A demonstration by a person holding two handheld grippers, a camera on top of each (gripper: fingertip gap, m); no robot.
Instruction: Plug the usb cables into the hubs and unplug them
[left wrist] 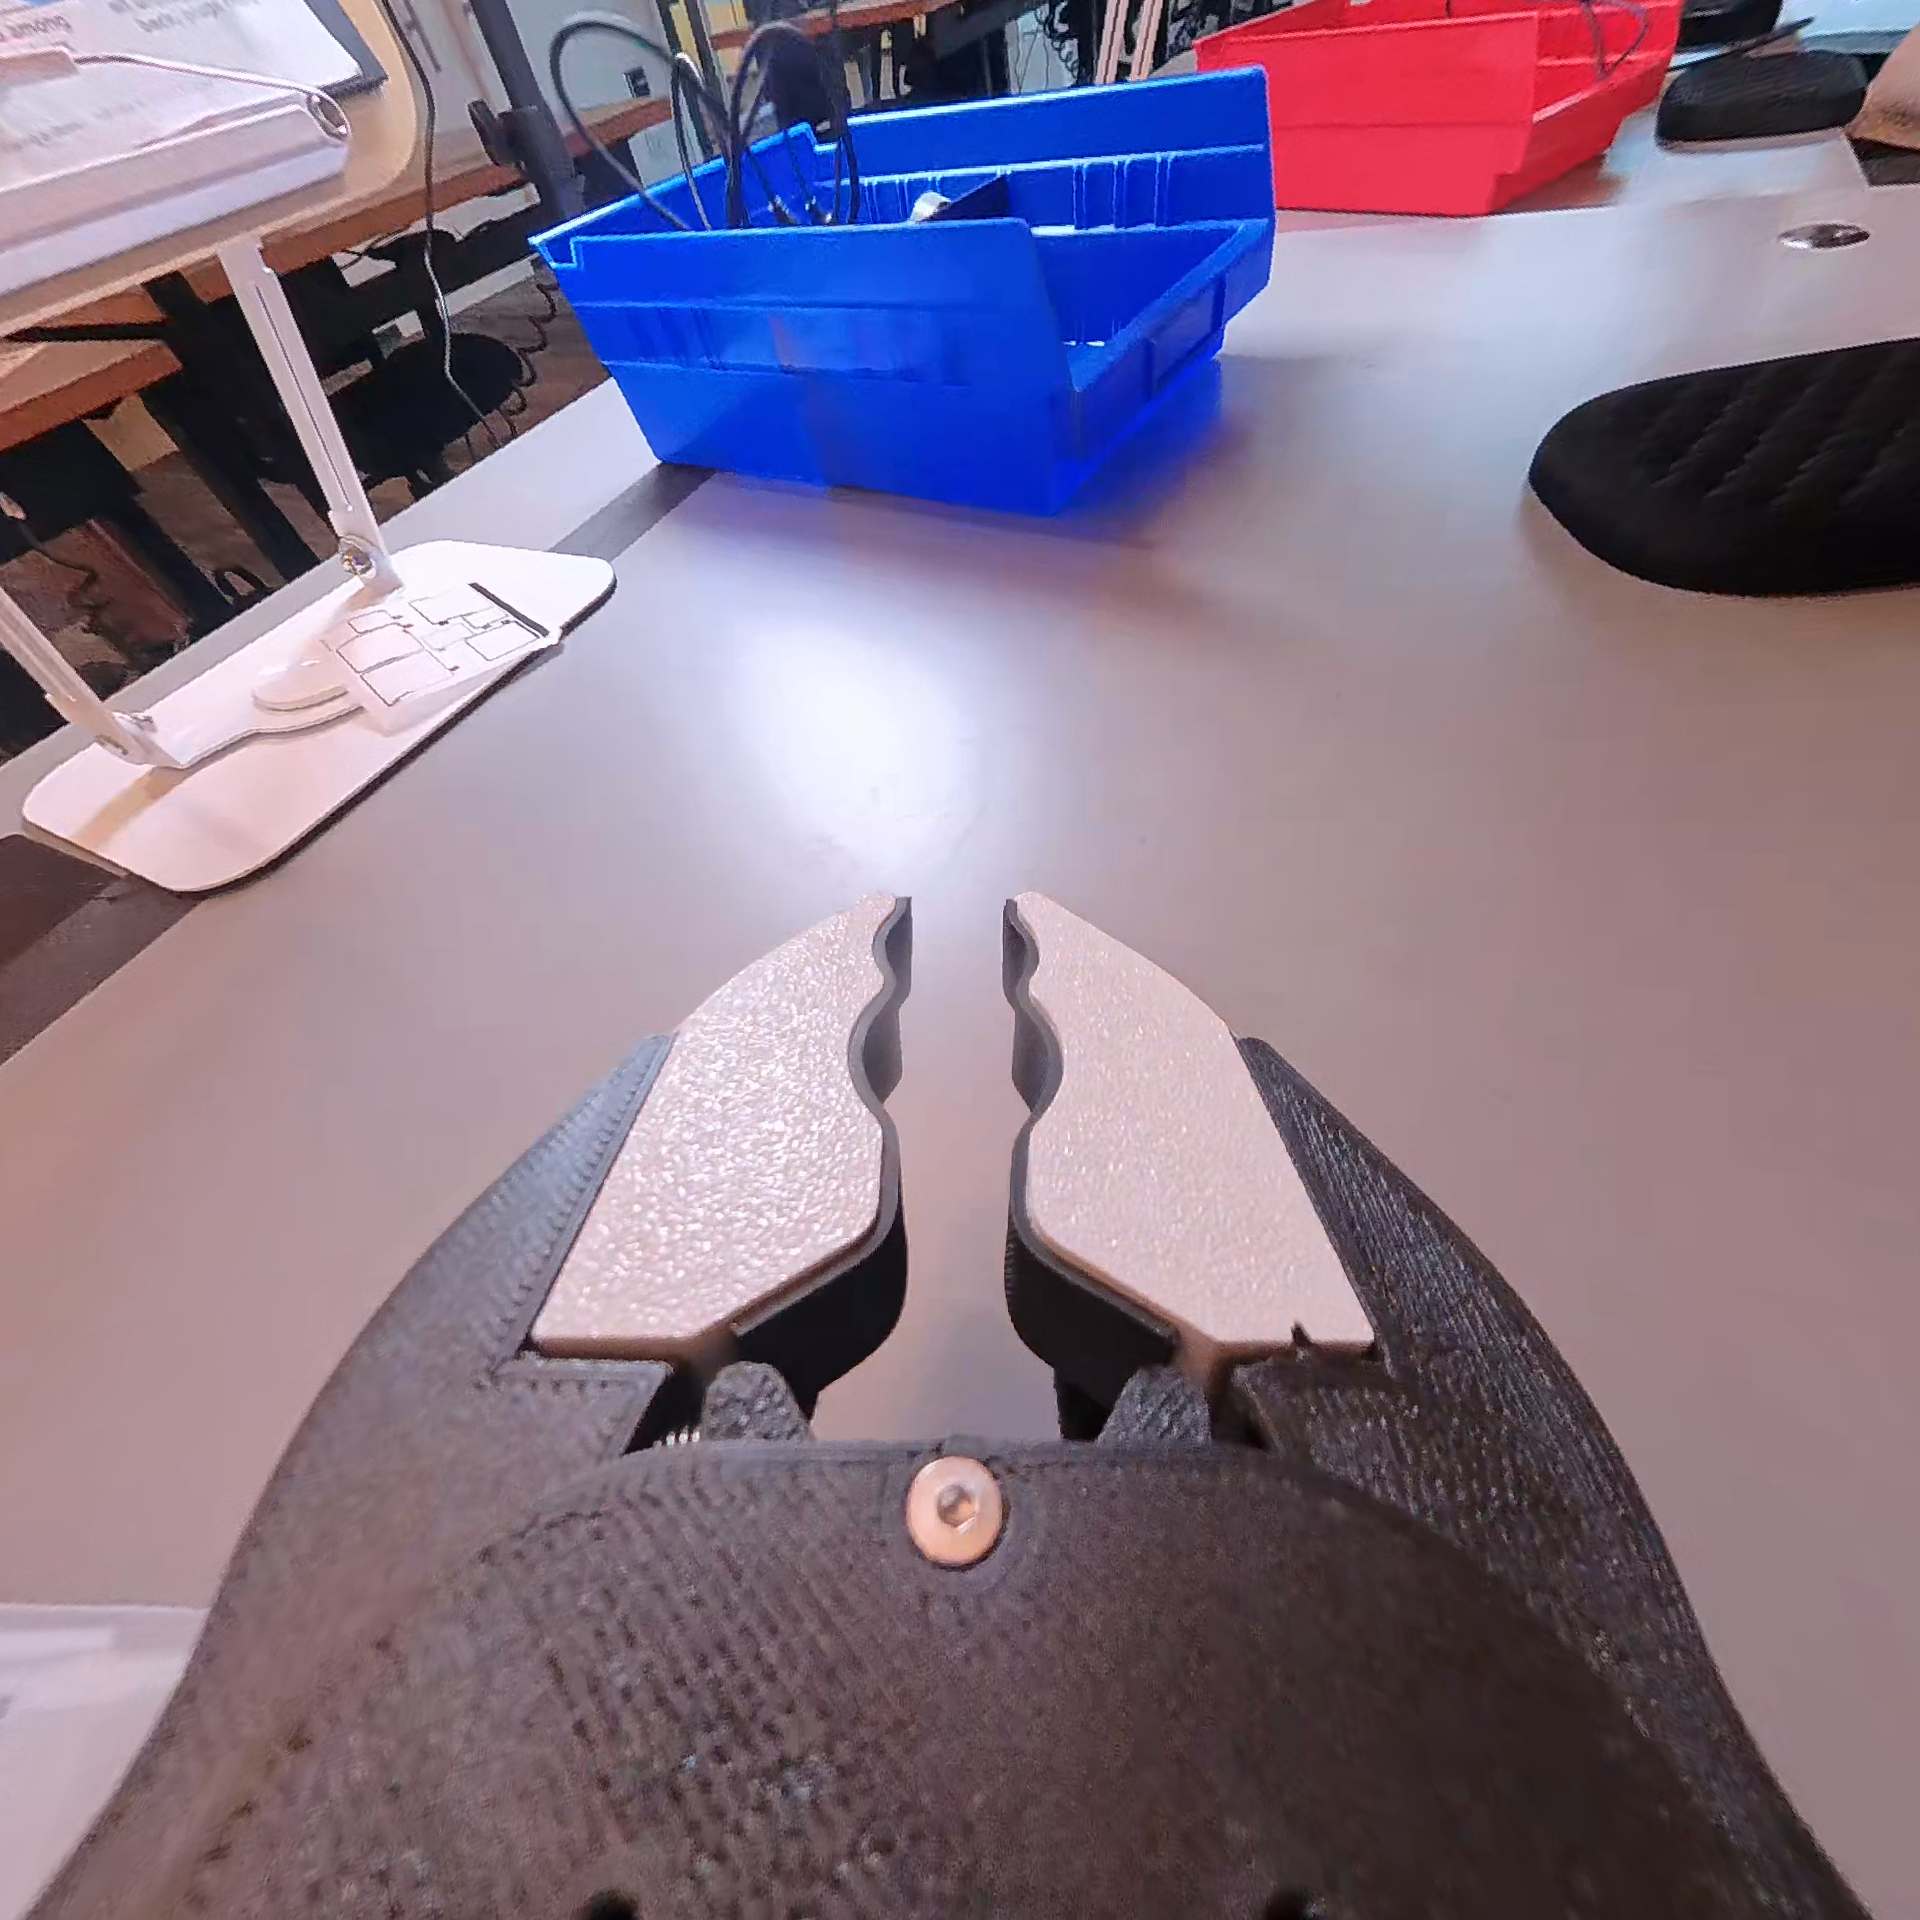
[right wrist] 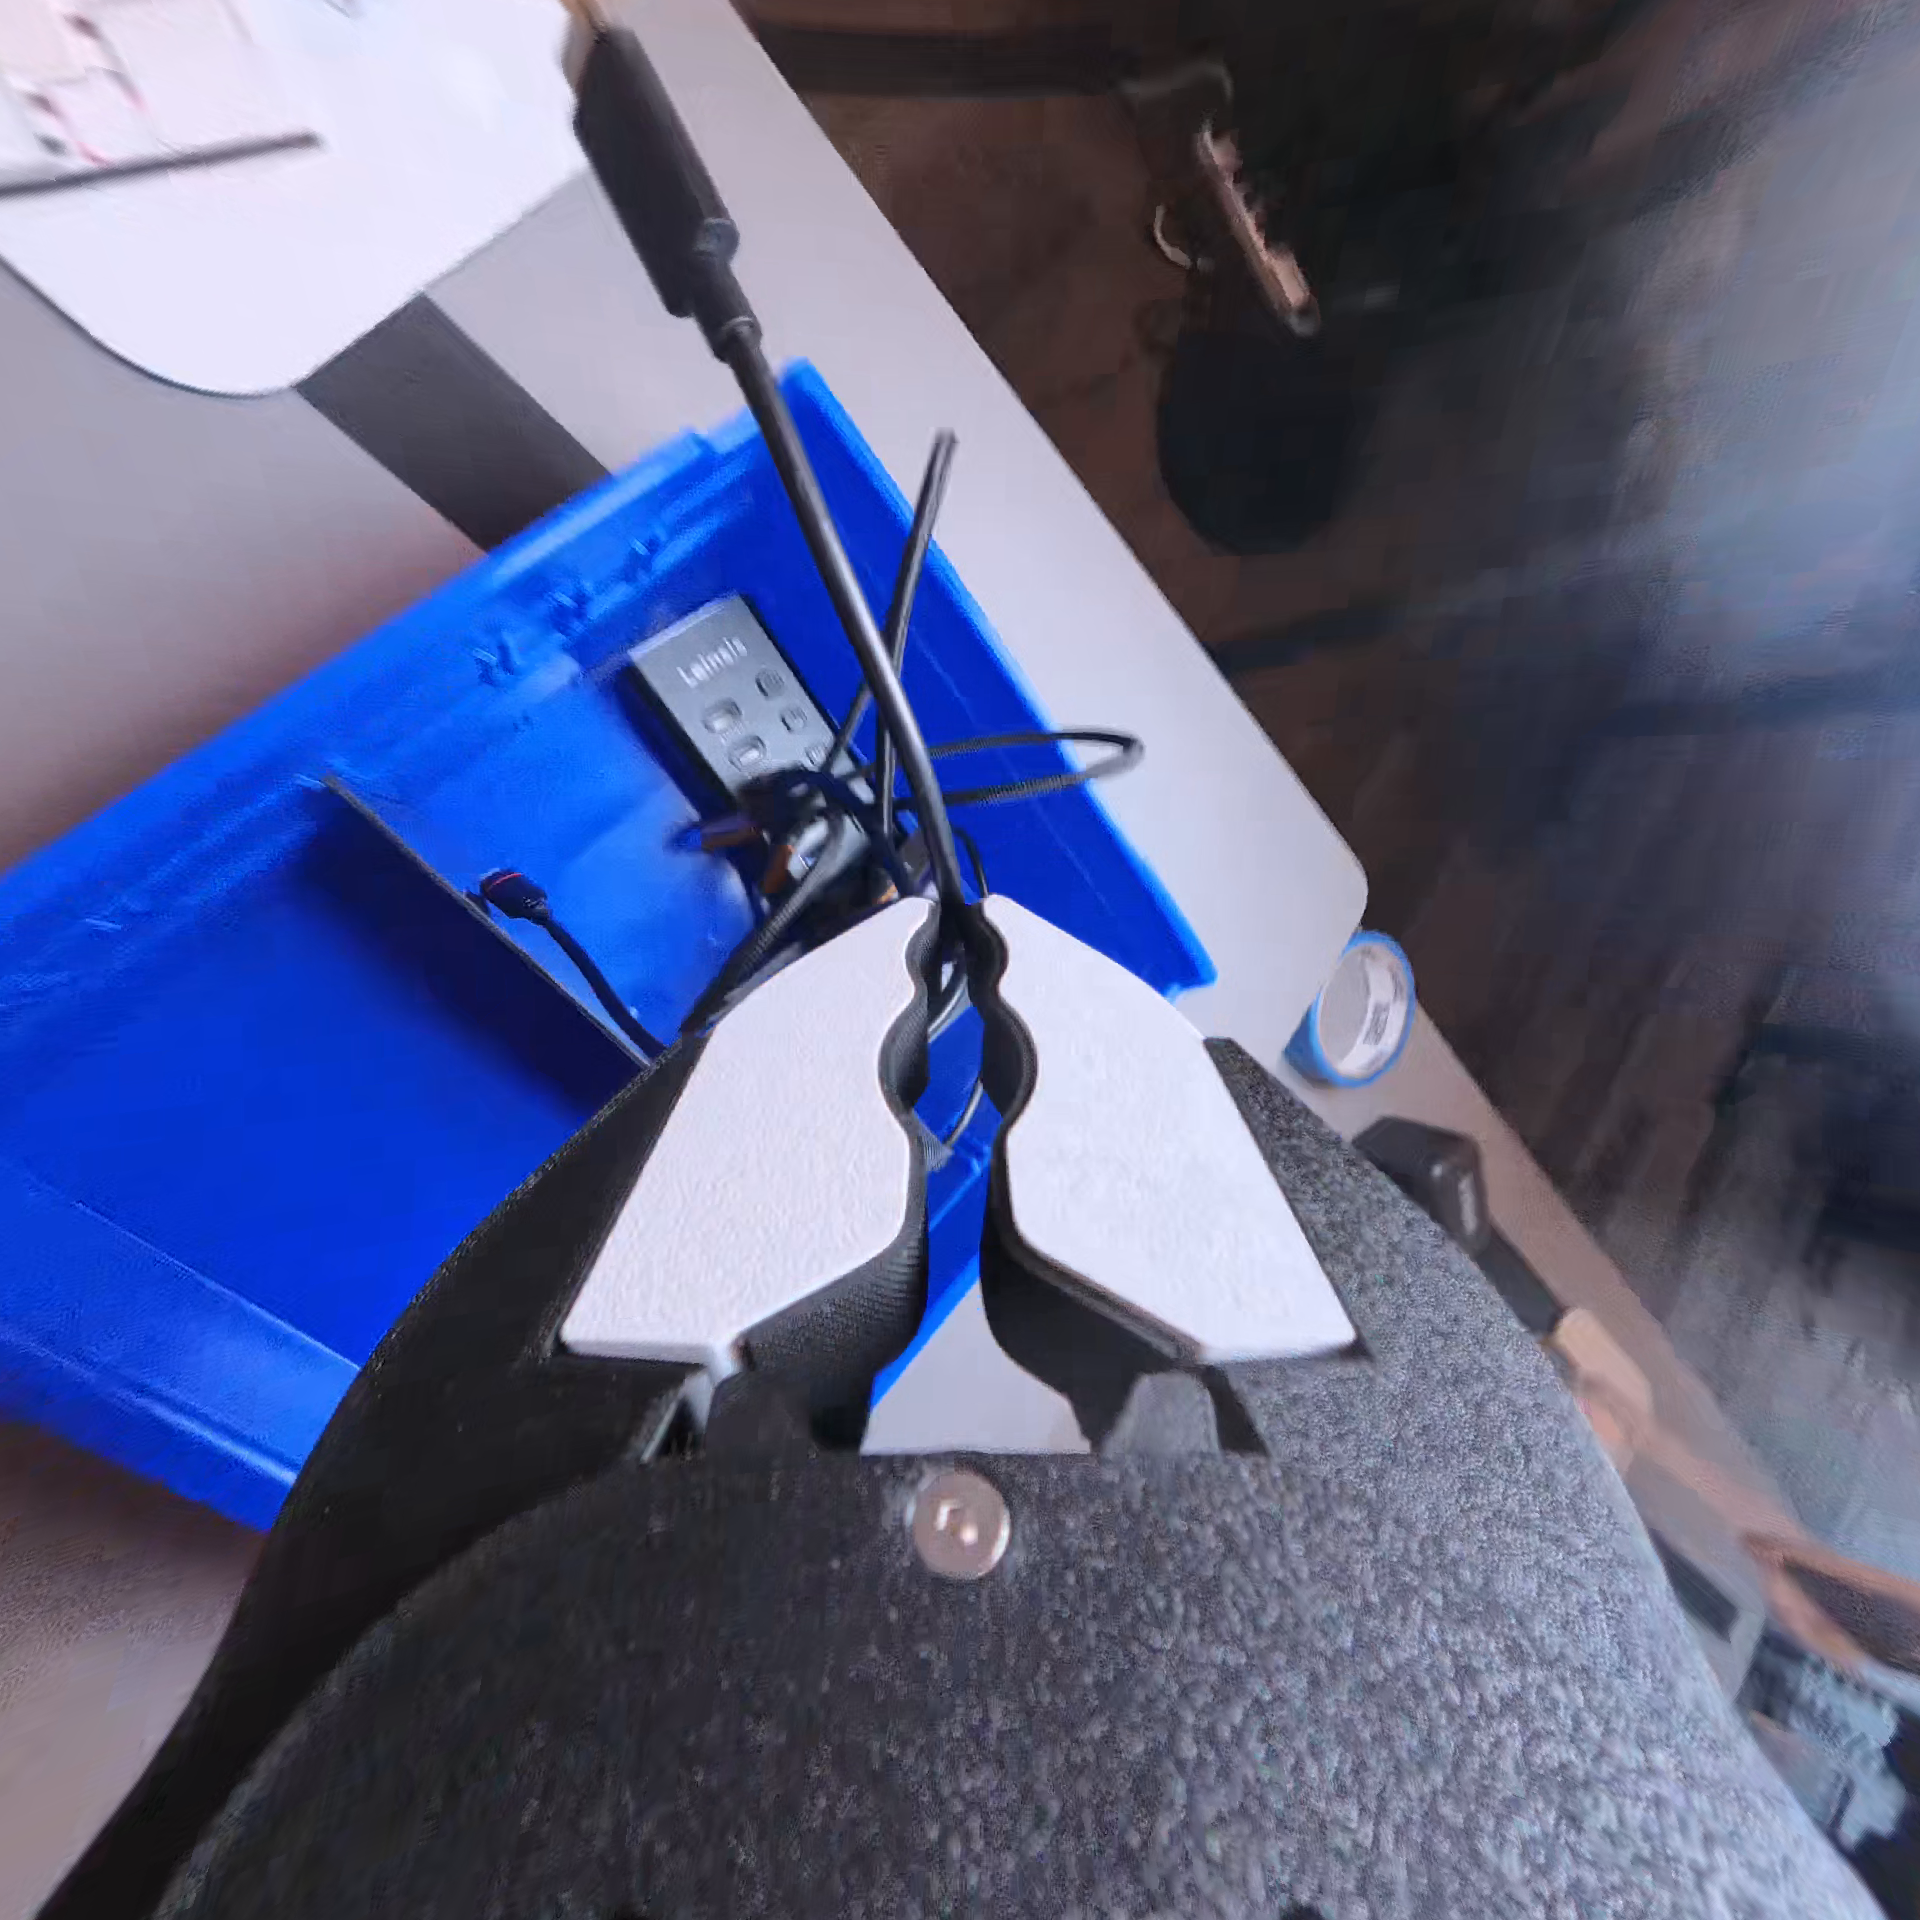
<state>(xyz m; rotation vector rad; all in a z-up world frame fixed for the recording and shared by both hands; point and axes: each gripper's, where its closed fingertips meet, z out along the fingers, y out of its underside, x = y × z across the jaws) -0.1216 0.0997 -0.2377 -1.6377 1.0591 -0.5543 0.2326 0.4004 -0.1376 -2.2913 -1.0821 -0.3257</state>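
Note:
My left gripper [left wrist: 956, 914] is open and empty, low over the grey table [left wrist: 1351, 831], pointing at a blue bin [left wrist: 914, 343] with black cables [left wrist: 769, 135] sticking out. My right gripper [right wrist: 954, 914] is above that blue bin [right wrist: 312, 987] and is shut on a black usb cable [right wrist: 831, 540]. The cable rises from the fingertips to a long black plug body [right wrist: 655, 177] hanging in the air. A dark grey hub [right wrist: 727, 696] with several ports lies in the bin beside a tangle of cables [right wrist: 831, 842]. Another black plug [right wrist: 514, 896] lies past the bin's divider.
A white stand [left wrist: 312, 707] with a paper sheet on top sits at the left table edge. A red bin [left wrist: 1455, 94] is behind the blue one. Black padded rests [left wrist: 1745, 478] lie to the right. A roll of blue tape [right wrist: 1351, 1008] sits near the table corner. The tips of one gripper are about 45 centimetres away from the tips of the other. The dark grey hub [right wrist: 727, 696] sits 15 centimetres or so from the ends of my right fingers.

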